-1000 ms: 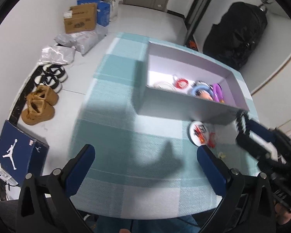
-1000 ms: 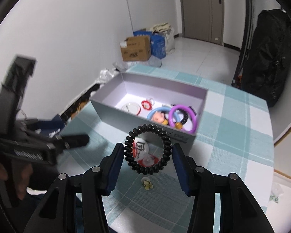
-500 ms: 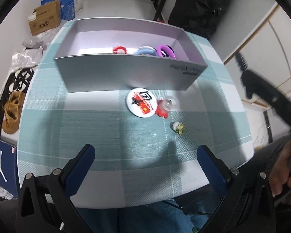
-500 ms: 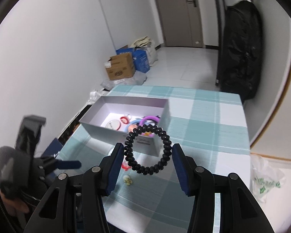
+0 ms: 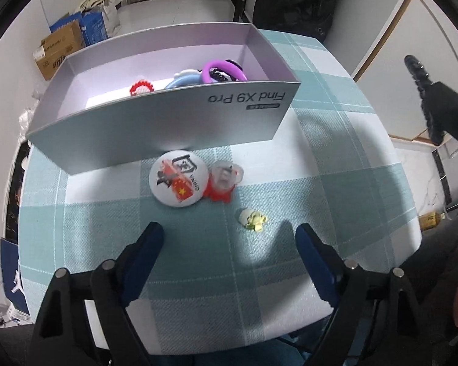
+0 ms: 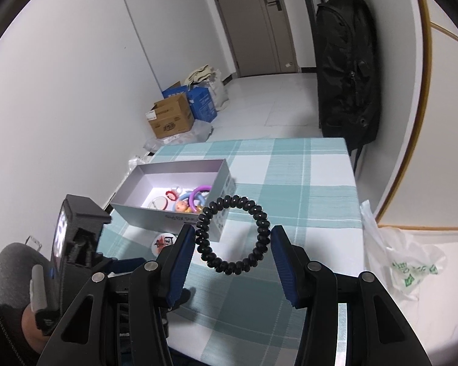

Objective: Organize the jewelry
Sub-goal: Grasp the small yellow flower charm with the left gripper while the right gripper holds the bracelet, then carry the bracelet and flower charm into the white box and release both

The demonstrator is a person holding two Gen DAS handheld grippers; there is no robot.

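Note:
My right gripper [image 6: 232,236] is shut on a black coiled hair ring [image 6: 233,233] and holds it high above the table. The ring also shows at the right edge of the left wrist view [image 5: 424,100]. A grey box [image 5: 168,128] holds a purple ring [image 5: 223,71], a red beaded ring [image 5: 141,87] and a blue ring. My left gripper [image 5: 229,244] is open and empty, low over the table in front of the box. Between its fingers and the box lie a round white badge [image 5: 178,181], a clear and red charm [image 5: 224,180] and a small yellow-green charm [image 5: 253,219].
The table has a teal checked cloth [image 5: 320,158]. The box also shows in the right wrist view [image 6: 180,192]. Cardboard boxes [image 6: 171,120] stand on the floor by the wall. A black bag [image 6: 348,70] hangs at the back right. A white plastic bag [image 6: 403,262] lies right of the table.
My right gripper has risen and drawn back from the box with the black ring. My left gripper has swung towards the box front and moved closer to the badge and charms.

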